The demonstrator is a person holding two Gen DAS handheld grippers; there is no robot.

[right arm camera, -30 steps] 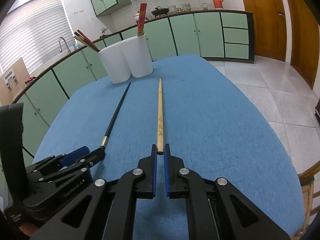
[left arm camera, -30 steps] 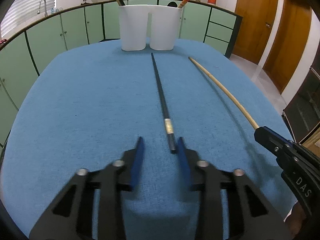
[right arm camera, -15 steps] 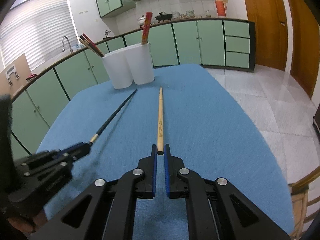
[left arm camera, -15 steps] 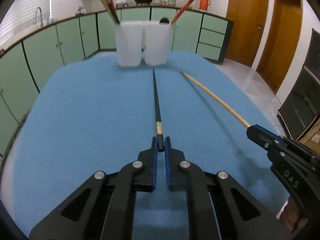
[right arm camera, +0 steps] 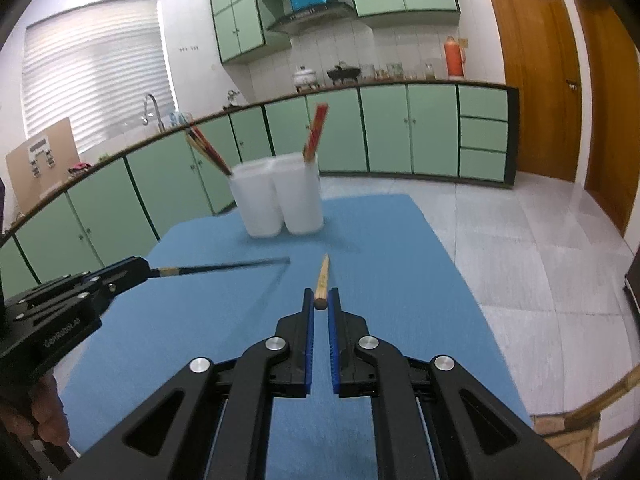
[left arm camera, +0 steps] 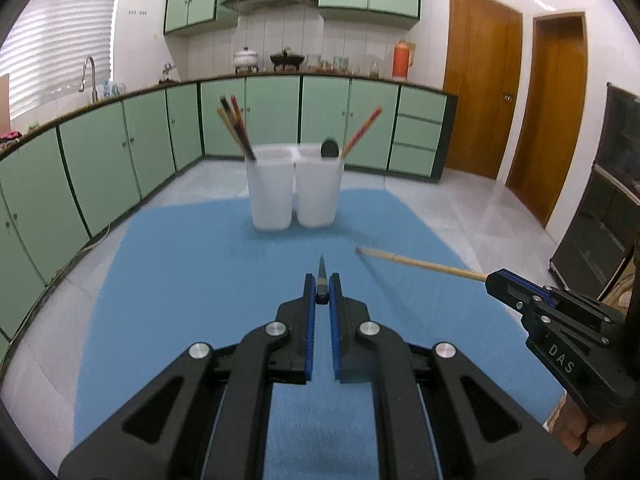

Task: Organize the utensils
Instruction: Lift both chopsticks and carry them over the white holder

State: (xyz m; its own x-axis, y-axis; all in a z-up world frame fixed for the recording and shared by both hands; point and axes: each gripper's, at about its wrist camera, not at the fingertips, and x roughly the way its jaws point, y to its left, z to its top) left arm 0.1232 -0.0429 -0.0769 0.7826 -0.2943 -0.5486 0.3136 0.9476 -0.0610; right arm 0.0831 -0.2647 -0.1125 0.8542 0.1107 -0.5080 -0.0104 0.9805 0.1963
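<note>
Both grippers hang above the blue tabletop (left arm camera: 180,280), tilted downward toward its far end. The left gripper (left arm camera: 322,295) has its jaws clamped on the butt of a black chopstick (right arm camera: 224,267). The right gripper (right arm camera: 321,303), level with it on its right, has its jaws clamped on the butt of a wooden chopstick (left arm camera: 420,264). Fingers (right arm camera: 46,416) of the person's left hand wrap the left gripper's handle.

A black chopstick (left arm camera: 322,270) is clamped in the left tool (left arm camera: 322,294) above the blue tabletop (left arm camera: 192,280); a wooden chopstick (left arm camera: 420,265) is held by the right tool (left arm camera: 494,280)
</note>
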